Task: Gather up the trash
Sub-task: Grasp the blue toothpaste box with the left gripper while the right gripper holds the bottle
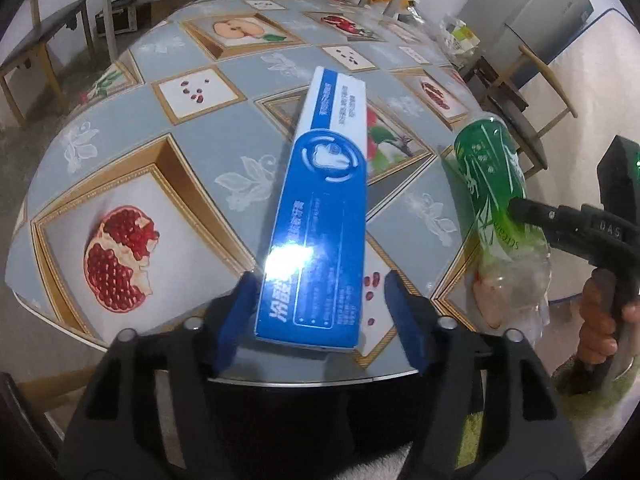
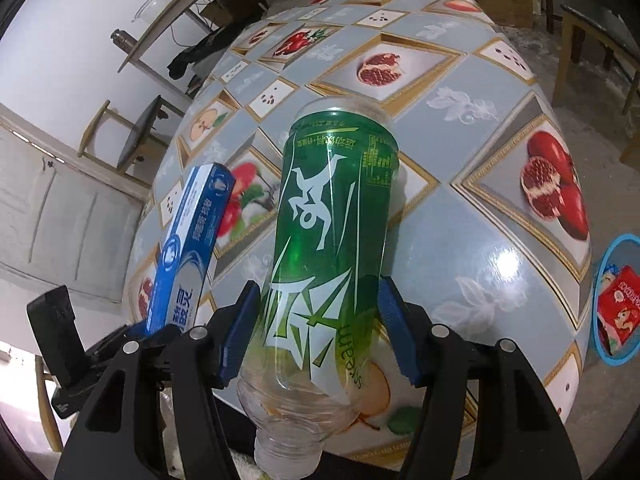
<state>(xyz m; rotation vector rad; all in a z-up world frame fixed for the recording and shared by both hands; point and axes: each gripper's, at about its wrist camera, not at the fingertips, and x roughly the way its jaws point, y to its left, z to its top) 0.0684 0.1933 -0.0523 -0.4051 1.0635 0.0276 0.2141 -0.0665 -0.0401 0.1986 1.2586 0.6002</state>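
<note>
A long blue toothpaste box (image 1: 324, 200) lies lengthwise between the pads of my left gripper (image 1: 320, 312), near the front edge of the fruit-patterned table (image 1: 192, 148). The left pad touches the box and a gap shows at the right pad, so the jaws stand open around it. In the right wrist view the box (image 2: 188, 248) tilts up at the left. My right gripper (image 2: 320, 324) is shut on an empty green-labelled plastic bottle (image 2: 332, 220), neck toward the camera, both pads pressing its sides. The bottle (image 1: 492, 184) also shows at the right of the left wrist view.
A blue basket (image 2: 600, 344) holding a red packet (image 2: 620, 308) sits low beyond the table's right edge. Crumpled plastic bags (image 1: 460, 36) lie at the table's far right. Wooden benches and chairs (image 1: 36, 52) stand around. A hand (image 1: 600, 320) grips the right gripper's handle.
</note>
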